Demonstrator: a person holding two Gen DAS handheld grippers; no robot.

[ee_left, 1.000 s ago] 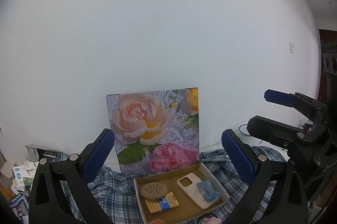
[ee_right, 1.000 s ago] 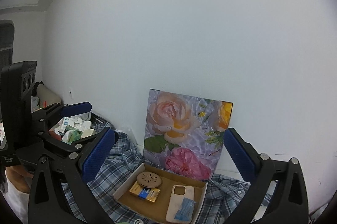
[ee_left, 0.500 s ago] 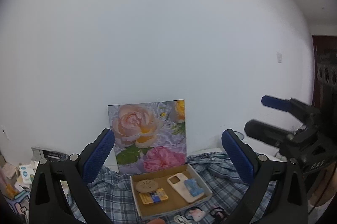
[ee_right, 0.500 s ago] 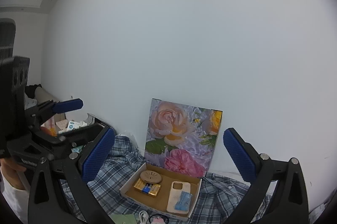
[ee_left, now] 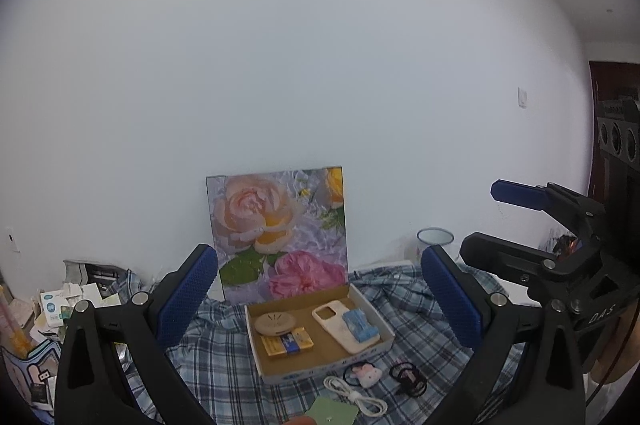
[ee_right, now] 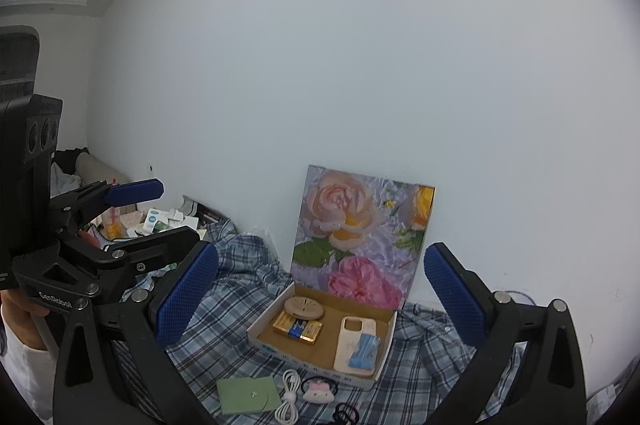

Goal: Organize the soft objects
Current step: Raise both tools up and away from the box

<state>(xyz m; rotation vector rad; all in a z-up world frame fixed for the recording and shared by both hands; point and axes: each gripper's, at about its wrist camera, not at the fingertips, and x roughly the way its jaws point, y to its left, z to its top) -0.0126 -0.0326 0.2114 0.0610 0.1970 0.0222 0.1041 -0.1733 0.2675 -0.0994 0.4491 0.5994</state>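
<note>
An open cardboard box (ee_left: 384, 347) (ee_right: 260, 329) sits on a blue plaid cloth (ee_left: 216, 361) (ee_right: 240, 289), its rose-printed lid (ee_left: 280, 229) (ee_right: 360, 237) upright against the wall. Inside lie a beige phone case (ee_left: 336, 321) (ee_right: 354, 339), a blue packet (ee_left: 360, 325), a yellow-blue pack (ee_left: 286, 341) and a round tan disc (ee_left: 274, 323). In front lie a white cable (ee_left: 356, 395) (ee_right: 290, 399), a pink hair tie (ee_left: 366, 375) (ee_right: 318, 391), black hair ties (ee_left: 408, 377) and a green envelope (ee_right: 248, 395). My left gripper (ee_left: 320, 289) and right gripper (ee_right: 320, 289) are open, empty, held above these.
A pile of small cartons (ee_left: 68, 305) (ee_right: 160, 219) lies at the left by the wall. A white enamel cup (ee_left: 434, 241) stands right of the lid. The right gripper shows at the right edge of the left wrist view (ee_left: 560, 245).
Both grippers have pulled back and up from the box, so the cable, hair ties and envelope in front of it have come into view. Both stay open.
</note>
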